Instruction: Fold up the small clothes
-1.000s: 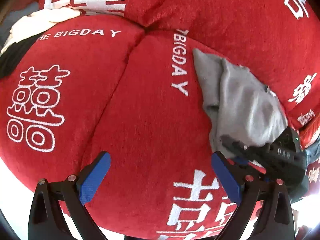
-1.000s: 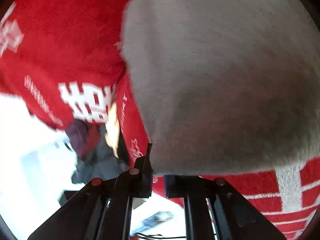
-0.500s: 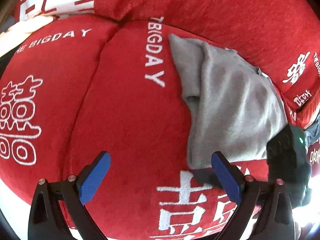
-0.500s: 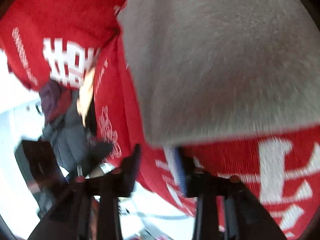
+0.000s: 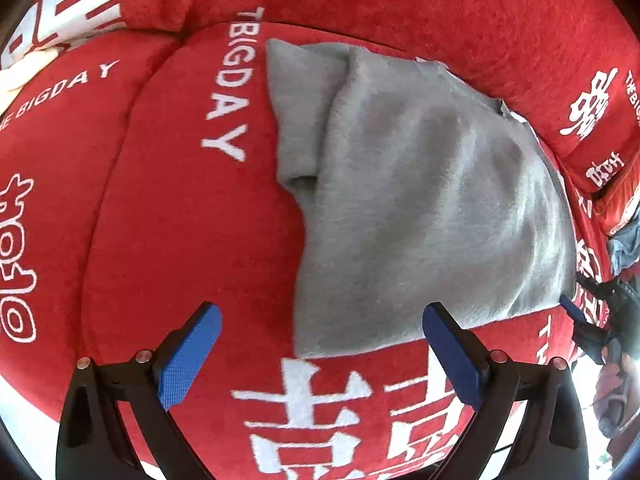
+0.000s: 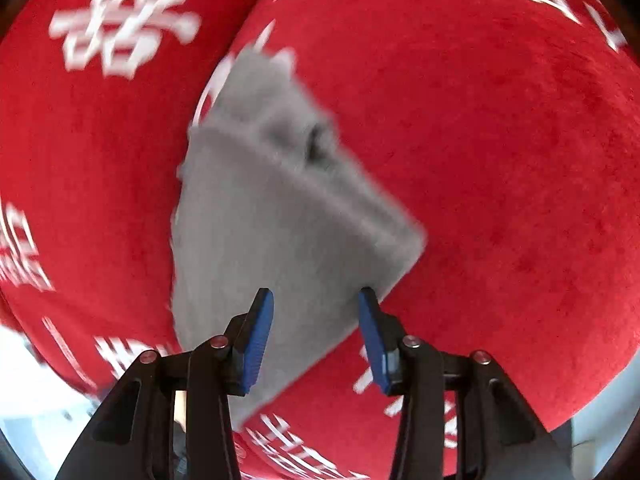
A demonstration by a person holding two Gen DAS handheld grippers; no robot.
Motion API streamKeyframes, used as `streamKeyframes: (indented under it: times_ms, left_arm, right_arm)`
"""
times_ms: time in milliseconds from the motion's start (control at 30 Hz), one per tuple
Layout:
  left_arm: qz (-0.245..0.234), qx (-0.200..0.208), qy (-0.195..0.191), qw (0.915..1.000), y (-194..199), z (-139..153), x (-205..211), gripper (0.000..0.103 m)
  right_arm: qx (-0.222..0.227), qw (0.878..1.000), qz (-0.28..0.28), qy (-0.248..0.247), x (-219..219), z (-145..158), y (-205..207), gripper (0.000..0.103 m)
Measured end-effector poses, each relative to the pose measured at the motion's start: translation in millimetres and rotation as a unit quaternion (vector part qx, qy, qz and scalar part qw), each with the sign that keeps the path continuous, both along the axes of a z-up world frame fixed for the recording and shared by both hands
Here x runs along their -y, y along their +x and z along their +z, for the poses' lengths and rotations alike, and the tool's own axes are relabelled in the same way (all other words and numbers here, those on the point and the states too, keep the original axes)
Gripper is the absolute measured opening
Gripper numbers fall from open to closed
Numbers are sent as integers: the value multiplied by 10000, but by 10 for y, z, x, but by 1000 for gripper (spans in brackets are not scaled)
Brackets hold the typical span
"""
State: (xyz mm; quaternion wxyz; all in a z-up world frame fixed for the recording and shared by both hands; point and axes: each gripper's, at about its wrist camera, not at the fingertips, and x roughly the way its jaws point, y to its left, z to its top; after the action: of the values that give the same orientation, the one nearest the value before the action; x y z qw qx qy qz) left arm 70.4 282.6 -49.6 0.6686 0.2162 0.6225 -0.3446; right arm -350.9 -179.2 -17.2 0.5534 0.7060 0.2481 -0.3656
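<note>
A small grey fleece garment [image 5: 424,184] lies folded on the red sofa seat [image 5: 192,208], a narrower folded flap along its left edge. My left gripper [image 5: 320,356] is open and empty, just in front of the garment's near edge. In the right wrist view the same grey garment [image 6: 272,232] lies flat under my right gripper [image 6: 316,336], which is open, its blue pads either side of the near corner, holding nothing. The right gripper also shows at the right edge of the left wrist view [image 5: 588,320].
The red sofa cover carries white characters and "THE BIGDAY" lettering [image 5: 228,80]. Red back cushions [image 5: 400,8] rise behind the garment. A white cloth [image 5: 20,76] lies far left. Other clothes [image 5: 624,248] sit beyond the sofa's right end.
My right gripper opened and let go of the grey garment, then drew back from it. The garment now lies flat on the seat. My left gripper moved right, towards it.
</note>
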Motion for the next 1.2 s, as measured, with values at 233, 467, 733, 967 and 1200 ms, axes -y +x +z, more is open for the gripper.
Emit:
streamKeyframes:
  times_ms: [233, 467, 733, 967, 1200]
  left_arm:
    - [-153, 171, 117, 9997, -166, 12, 189, 100]
    - [-38, 206, 231, 9995, -201, -31, 200, 100]
    - [-34, 231, 406, 9989, -226, -152, 233, 100]
    - [6, 223, 636, 9977, -245, -292, 230, 100]
    - [58, 257, 746, 9969, -243, -401, 208, 100]
  right_arm:
    - [2, 9998, 203, 8, 148, 34, 22, 2]
    - [-158, 9954, 925, -170, 107, 218, -57, 5]
    - [-4, 9993, 369, -12, 111, 17, -195, 60]
    - [-389, 9957, 835, -25, 295, 64, 32, 11]
    - [-1280, 9700, 2016, -464, 380, 64, 173, 11]
